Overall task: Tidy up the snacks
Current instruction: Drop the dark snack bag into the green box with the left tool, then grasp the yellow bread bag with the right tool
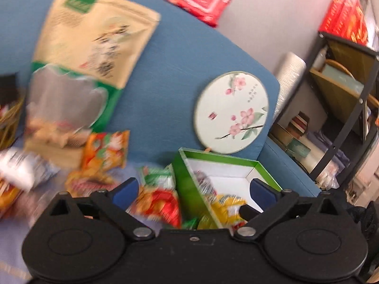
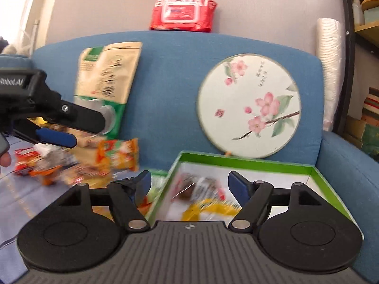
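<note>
Blue sofa (image 2: 165,54) is carrying everything: a few snacks (image 2: 201,194) are lying in the green box (image 2: 248,163), many packets (image 2: 118,156) are waiting outside it. Both the left hand-held gripper (image 1: 194,189) and the right hand-held gripper (image 2: 189,184) are hanging released, empty.

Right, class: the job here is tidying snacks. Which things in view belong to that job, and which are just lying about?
Belong to the job:
green box
snacks in the box
loose snacks
left gripper, open
right gripper, open

Just lying about:
round fan
red wipes pack
big beige pouch
shelf unit
paper cup stack
</note>
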Demonstrator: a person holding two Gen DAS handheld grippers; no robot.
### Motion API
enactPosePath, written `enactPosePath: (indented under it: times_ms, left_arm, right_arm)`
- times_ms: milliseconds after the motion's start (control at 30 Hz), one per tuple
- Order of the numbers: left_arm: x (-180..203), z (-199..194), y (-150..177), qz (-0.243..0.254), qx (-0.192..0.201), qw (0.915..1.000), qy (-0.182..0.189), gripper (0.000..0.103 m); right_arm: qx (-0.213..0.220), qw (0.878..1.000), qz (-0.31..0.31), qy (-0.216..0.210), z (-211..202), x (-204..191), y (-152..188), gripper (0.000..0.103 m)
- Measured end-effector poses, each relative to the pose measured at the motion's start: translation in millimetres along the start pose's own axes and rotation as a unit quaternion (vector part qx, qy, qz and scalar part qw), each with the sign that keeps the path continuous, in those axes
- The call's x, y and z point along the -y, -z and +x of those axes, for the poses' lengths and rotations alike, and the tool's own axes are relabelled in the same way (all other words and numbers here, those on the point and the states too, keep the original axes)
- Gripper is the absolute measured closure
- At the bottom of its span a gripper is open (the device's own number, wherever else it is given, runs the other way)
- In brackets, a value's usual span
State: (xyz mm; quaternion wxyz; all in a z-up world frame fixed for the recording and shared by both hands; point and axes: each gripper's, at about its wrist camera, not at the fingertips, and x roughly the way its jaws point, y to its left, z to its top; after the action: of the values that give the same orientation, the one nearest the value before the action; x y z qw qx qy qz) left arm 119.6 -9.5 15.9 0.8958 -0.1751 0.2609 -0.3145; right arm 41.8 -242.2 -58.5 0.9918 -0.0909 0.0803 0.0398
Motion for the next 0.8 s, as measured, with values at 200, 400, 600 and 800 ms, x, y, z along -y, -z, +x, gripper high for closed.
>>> enactPosePath:
  times_ms: [200, 400, 600, 800]
  left_arm:
    - [-25, -17, 33, -0.025, -0.027, 0.9993, -0.01, 0.0]
    - [-31, -9, 40, -0.039, -0.074, 0.9964, 0.016, 0.0]
    - [-11, -8, 48, -0.008, -0.115, 0.9906, 0.073, 0.029]
    - [0, -2, 58, 0.011, -0.141, 0.9867, 0.08, 0.044]
  right_arm:
    - [-0.027, 0.997, 0.025, -0.061, -21, -28, 24, 0.0]
    - [-0.098, 0.993, 0.011, -0.066, -2, -40, 48, 0.0]
    - [-0.121, 0.989, 0.01, -0.083, 4, -49, 55, 0.0]
    - [-0.093, 0.982, -0.029, -0.161, -13, -68, 48, 0.0]
